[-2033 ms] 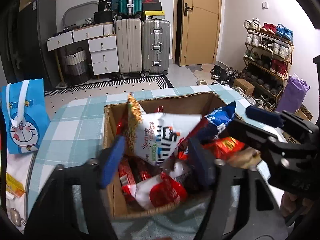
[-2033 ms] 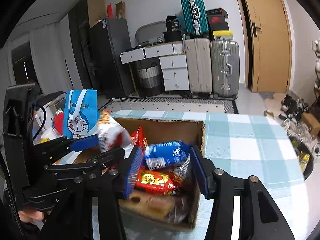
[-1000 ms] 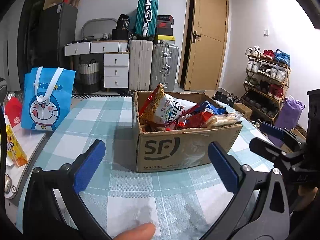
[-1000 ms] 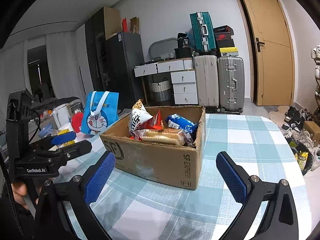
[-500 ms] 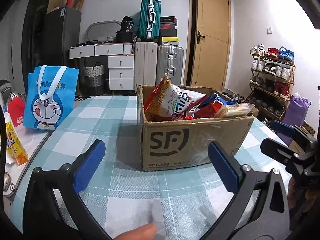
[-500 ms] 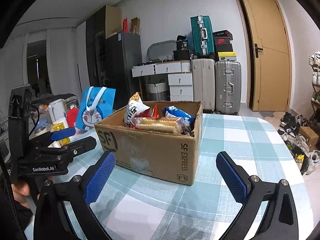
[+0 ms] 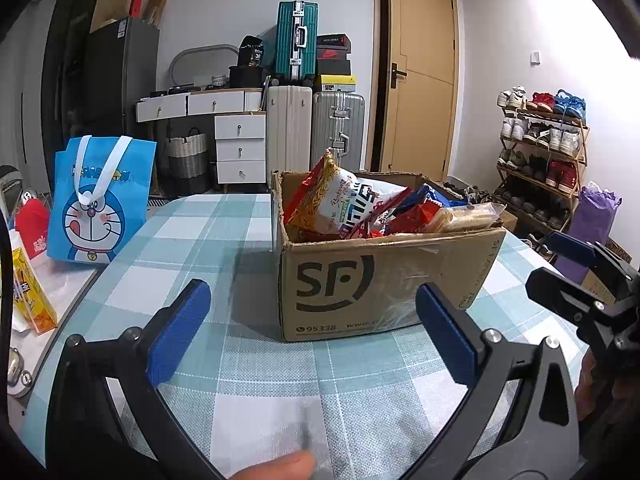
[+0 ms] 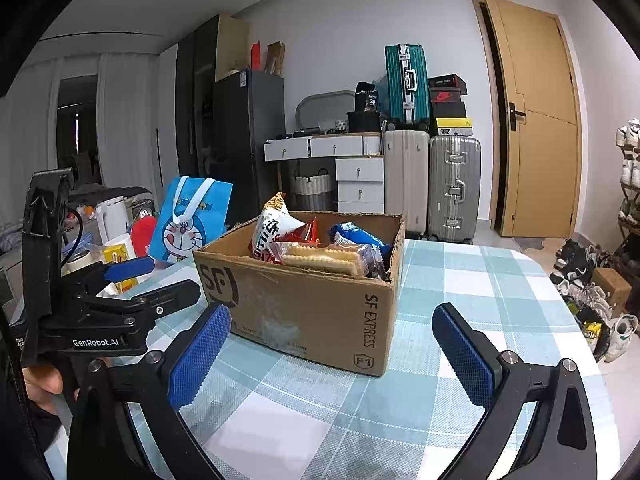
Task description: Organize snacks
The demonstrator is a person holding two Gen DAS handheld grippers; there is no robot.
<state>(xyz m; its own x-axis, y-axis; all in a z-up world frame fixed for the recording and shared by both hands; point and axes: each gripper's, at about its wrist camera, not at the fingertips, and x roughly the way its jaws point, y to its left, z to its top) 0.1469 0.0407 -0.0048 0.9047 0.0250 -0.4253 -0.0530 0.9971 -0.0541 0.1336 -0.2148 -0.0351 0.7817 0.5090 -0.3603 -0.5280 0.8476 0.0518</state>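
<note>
A brown cardboard box (image 7: 384, 280) (image 8: 304, 296) stands on the checked tablecloth, filled with snack packets. A white noodle bag (image 7: 344, 204) (image 8: 272, 228) sticks up at one side, beside a cracker pack (image 7: 464, 216) (image 8: 320, 258) and a blue packet (image 8: 356, 236). My left gripper (image 7: 312, 332) is open and empty, low over the cloth in front of the box. My right gripper (image 8: 332, 348) is open and empty too, near the box's corner. Each gripper shows at the edge of the other's view.
A blue cartoon tote bag (image 7: 100, 200) (image 8: 192, 220) stands at the table's left. A yellow carton (image 7: 28, 296), a red pouch (image 7: 32, 224) and a white kettle (image 8: 112, 216) sit beyond the edge. Suitcases (image 7: 312, 128), drawers and a shoe rack (image 7: 544, 152) line the room.
Both grippers pulled back and down from over the box to table level in front of it, and both opened wide. The snacks stayed in the box.
</note>
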